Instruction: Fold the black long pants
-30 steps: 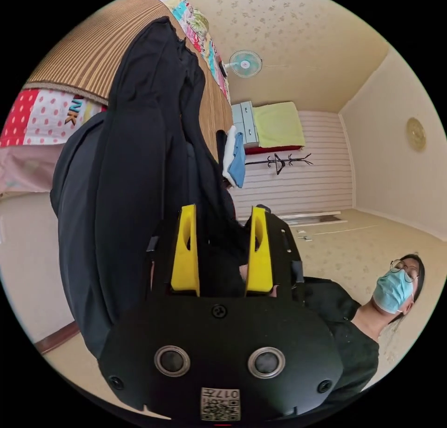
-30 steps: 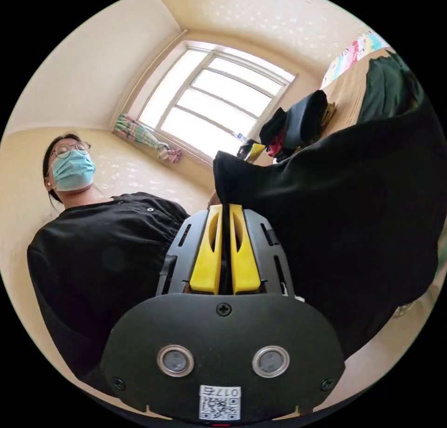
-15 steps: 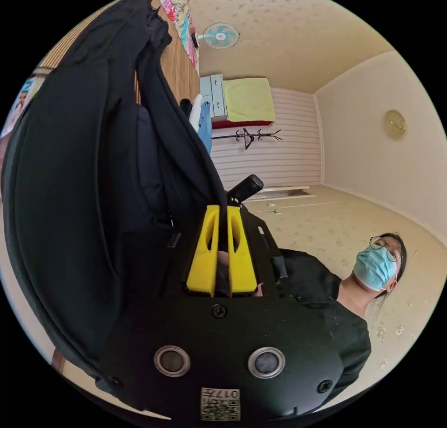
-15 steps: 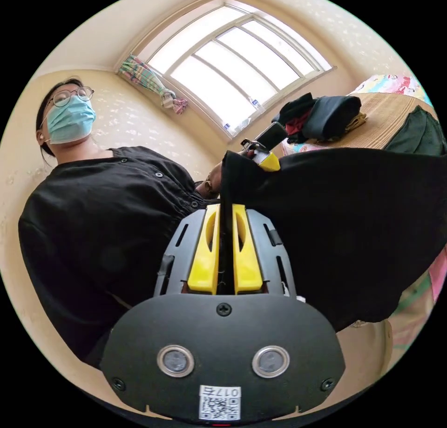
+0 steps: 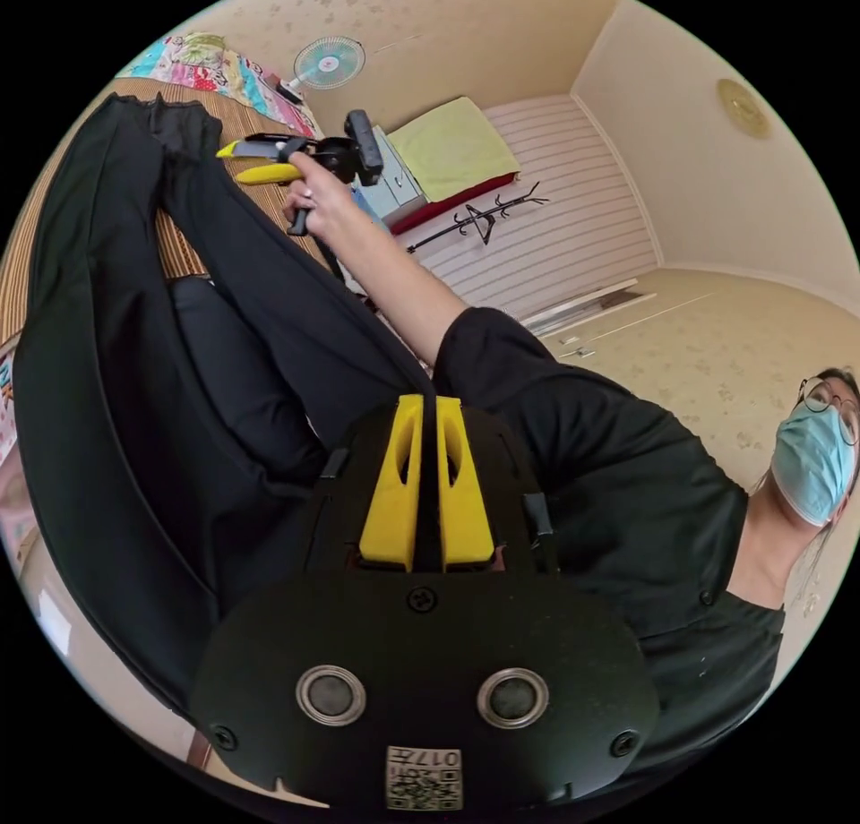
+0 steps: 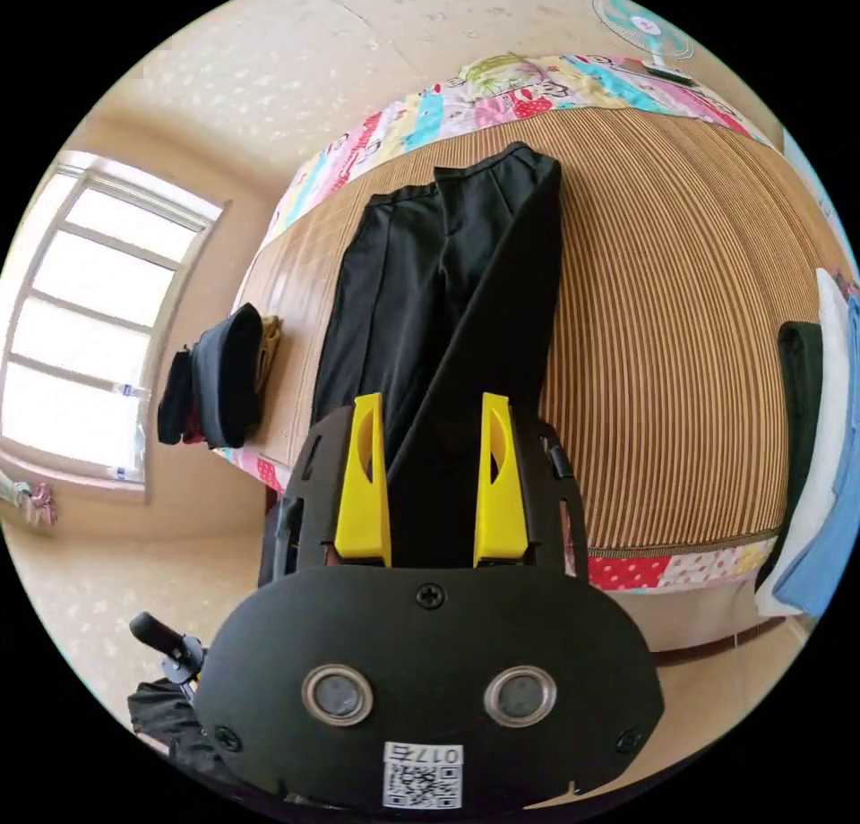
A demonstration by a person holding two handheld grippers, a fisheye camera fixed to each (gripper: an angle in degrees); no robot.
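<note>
Left gripper [image 5: 428,412] clamps the black long pants [image 6: 448,278] mid-frame; right gripper [image 6: 430,412], jaws wide, should regrip the hem squarely.

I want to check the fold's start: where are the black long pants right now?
In the right gripper view the black long pants lie lengthwise on the brown striped mat, left of its middle, with the dark folded clothes pile further left.

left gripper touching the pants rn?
Touching. Left gripper view: the left gripper has both yellow jaws closed on a fold of the black pants.
</note>
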